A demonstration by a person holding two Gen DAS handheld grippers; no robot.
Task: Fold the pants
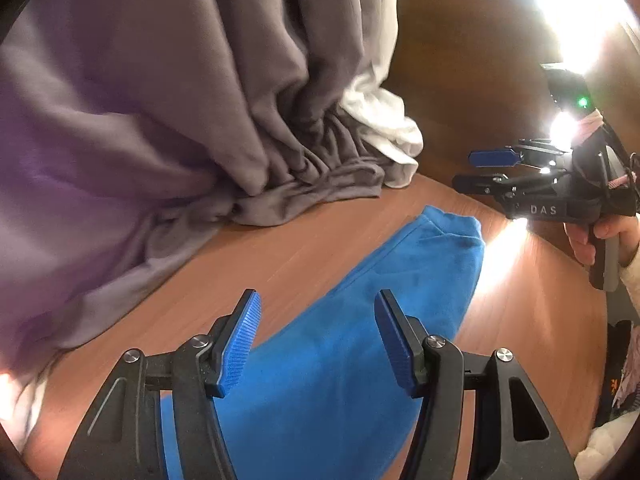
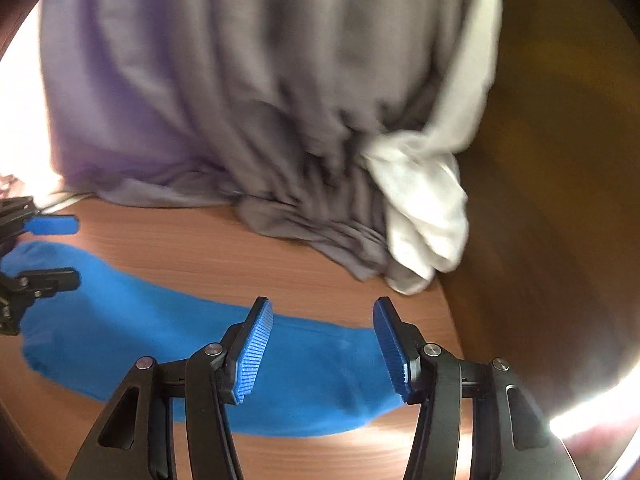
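- The blue pants (image 1: 360,320) lie flat on the wooden table (image 1: 280,256) as a long narrow strip, seemingly already folded lengthwise; one end reaches toward the table's rounded edge.
- The left gripper (image 1: 318,340) hangs over one end of the strip, jaws spread wide, nothing between its ribbed blue pads (image 1: 240,344).
- The right gripper (image 2: 322,350) hangs over the other end, jaws equally wide apart and holding nothing.
- A grey curtain (image 2: 256,120) and a white curtain (image 2: 424,208) bunch onto the tabletop close behind the pants.
- Risk, as I judge it: a pinch catching only the top layer would pull the strip apart when lifted.
- Swinging an end backward could snag the curtain folds, or drag the soft fabric off the rounded edge.
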